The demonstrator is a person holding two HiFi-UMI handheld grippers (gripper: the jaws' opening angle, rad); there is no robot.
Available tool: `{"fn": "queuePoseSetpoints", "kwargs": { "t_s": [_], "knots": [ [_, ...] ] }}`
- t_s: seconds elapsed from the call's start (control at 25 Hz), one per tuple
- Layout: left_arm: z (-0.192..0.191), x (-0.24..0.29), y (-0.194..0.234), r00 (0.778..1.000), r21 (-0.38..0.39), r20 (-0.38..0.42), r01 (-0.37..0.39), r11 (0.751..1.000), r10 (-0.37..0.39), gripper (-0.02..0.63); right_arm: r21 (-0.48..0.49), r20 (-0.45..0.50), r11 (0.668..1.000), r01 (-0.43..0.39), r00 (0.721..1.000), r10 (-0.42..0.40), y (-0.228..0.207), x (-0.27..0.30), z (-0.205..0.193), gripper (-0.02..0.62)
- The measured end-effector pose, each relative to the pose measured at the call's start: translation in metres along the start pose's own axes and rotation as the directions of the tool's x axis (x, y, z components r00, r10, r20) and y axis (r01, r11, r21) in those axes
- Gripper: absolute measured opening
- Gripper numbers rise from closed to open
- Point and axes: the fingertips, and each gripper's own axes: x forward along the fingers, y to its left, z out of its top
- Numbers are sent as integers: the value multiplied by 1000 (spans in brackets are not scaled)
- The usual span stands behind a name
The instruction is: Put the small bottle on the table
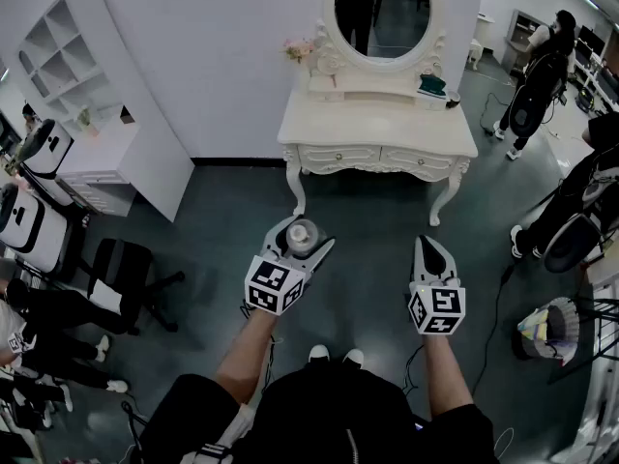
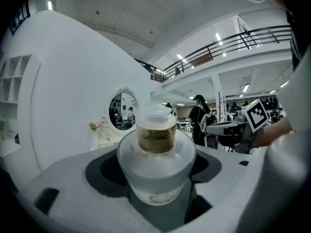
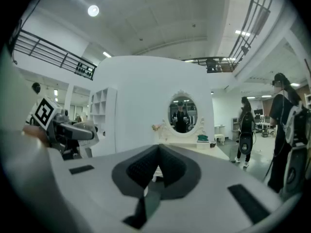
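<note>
Head view, centre of frame: the left gripper [image 1: 306,234] is held out over the dark floor [image 1: 372,259] with the small bottle [image 1: 303,237] standing upright between its jaws, cap towards the camera. Left gripper view confirms the hold. The jaws stand wide, and their dark recessed pads [image 2: 104,171] close against both sides of the frosted glass body. The bottle has broad shoulders, a brownish band at the neck and a clear cap, and it fills the centre of that view.

The right gripper [image 1: 427,243] is at centre right of the head view, level with the left one and well apart from it. Right gripper view shows its jaws brought together, pads meeting in a narrow seam, with nothing between them.

The white dressing table [image 1: 387,129] stands at upper centre against the wall, with an oval mirror [image 1: 382,13] above it. The bottle is clear of the table, with open floor between them. A white shelf unit [image 1: 58,56] occupies the upper left, and a person [image 1: 532,85] stands at the upper right.
</note>
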Motion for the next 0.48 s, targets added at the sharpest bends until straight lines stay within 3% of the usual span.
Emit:
{"fn": "queuePoseSetpoints", "kwargs": {
  "t_s": [0.16, 0.48],
  "knots": [
    [-4, -1, -4, 1000, -13, 2, 2, 1000, -2, 337, 56, 37, 998, -22, 999, 20, -1, -6, -1, 2],
    [-4, 1, -12, 1000, -5, -3, 9, 1000, -9, 337, 22, 19, 1000, -17, 1000, 17, -3, -10, -4, 2]
  ]
}}
